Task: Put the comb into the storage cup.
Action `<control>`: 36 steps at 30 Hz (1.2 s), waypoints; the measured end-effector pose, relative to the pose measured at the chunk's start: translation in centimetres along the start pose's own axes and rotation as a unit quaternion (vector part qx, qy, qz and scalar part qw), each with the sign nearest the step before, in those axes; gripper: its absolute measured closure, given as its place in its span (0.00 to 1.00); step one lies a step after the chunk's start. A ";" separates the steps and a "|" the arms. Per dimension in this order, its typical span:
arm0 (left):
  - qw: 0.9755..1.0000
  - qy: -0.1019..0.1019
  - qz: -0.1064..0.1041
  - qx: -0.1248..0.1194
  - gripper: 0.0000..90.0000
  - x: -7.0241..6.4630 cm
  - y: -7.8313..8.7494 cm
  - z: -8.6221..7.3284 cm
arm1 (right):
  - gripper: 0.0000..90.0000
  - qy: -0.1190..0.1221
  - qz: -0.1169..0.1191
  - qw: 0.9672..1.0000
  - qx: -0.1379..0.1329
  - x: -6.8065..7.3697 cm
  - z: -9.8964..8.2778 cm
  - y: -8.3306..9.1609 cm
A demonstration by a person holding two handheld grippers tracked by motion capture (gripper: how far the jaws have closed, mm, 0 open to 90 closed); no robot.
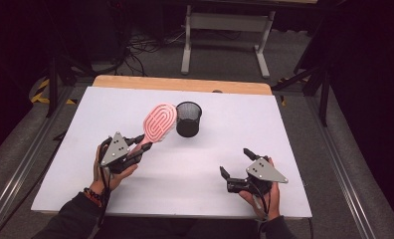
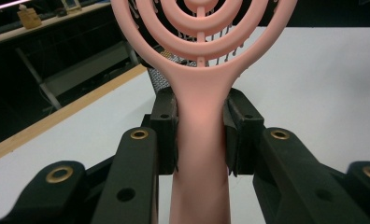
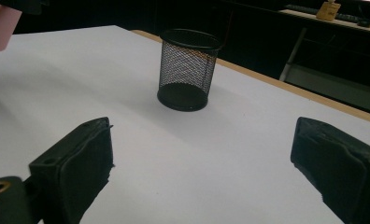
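A pink hairbrush (image 1: pixel 160 122) with a ringed oval head is held off the white table (image 1: pixel 110 104), its head tilted toward a black mesh cup (image 1: pixel 188 119). My left gripper (image 1: pixel 140 143) is shut on the brush handle (image 2: pixel 202 135), with a pad pressing on each side of it. The brush head (image 2: pixel 202 23) rises just ahead of those jaws. The mesh cup (image 3: pixel 188 70) stands upright and looks empty. My right gripper (image 1: pixel 236 163) rests low at the front right of the table, jaws wide open with nothing between them, and points toward the cup.
A wooden strip (image 1: pixel 182 83) runs along the table's far edge. Beyond it stand a white table frame (image 1: pixel 225 35) and cables on the floor. Bare white surface lies between the two grippers and around the cup.
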State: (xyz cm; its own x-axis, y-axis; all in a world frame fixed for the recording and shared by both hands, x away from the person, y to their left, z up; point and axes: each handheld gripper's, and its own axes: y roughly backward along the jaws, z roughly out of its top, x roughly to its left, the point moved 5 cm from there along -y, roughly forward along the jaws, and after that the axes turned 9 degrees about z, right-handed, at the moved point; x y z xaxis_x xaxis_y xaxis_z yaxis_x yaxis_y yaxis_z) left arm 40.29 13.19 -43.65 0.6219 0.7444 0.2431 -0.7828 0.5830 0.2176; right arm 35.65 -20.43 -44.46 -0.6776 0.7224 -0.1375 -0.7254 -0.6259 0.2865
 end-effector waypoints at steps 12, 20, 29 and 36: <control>1.000 0.003 -0.014 -0.013 0.77 -2.1 -0.9 -0.2 | 0.07 -0.013 0.018 0.999 -0.031 1.7 2.9 -1.4; 1.000 -0.001 -0.021 -0.017 0.77 -3.7 -1.6 -0.1 | 0.07 -0.025 0.058 0.997 -0.048 3.7 5.0 -3.4; 1.000 -0.006 -0.023 -0.020 0.77 -4.7 -1.7 -0.2 | 0.05 -0.034 0.089 0.994 -0.053 5.2 6.4 -4.9; 0.999 -0.012 -0.027 -0.022 0.77 -5.5 -1.9 -0.2 | 0.05 -0.045 0.097 0.992 -0.066 5.7 7.6 -5.8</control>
State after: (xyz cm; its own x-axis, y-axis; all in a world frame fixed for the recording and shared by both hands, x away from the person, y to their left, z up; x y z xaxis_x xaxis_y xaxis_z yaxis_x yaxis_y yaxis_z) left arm 38.35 8.07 -45.56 0.6638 0.7033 0.2544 -0.7473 0.6369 0.1893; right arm 36.89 -10.48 -39.71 -0.7971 0.6038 -0.0060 -0.5957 -0.7847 0.1712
